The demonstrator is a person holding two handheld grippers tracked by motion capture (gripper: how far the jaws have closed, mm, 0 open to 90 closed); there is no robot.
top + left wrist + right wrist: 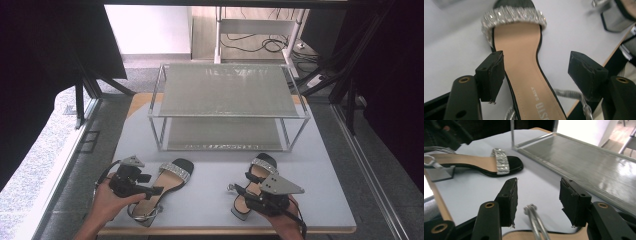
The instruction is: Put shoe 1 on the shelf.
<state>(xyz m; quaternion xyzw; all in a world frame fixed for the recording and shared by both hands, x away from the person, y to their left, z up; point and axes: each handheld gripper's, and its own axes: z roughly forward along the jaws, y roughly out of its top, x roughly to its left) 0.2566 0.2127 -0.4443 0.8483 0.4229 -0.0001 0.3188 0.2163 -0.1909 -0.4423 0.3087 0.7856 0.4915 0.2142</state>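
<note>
Two sandals on the white desk (210, 200), in front of a two-tier metal rack (227, 105). Left sandal (160, 187) lying near the front left edge, tan insole up, glittering toe strap (514, 16) pointing toward the rack, ankle strap at the desk's front edge. Straddled by the left gripper (150, 190): fingers (492, 75) wide apart, one on either side of the insole just above it, not pressing on it. Right sandal (252, 187) standing near the front right, block heel toward the person, silver toe strap toward the rack. Right gripper (240, 192) just above its heel end, fingers (510, 200) apart, with the silver ankle-strap buckle (531, 210) rising in the gap between them, untouched by either pad. Both grippers held in hands entering from the near edge.
</note>
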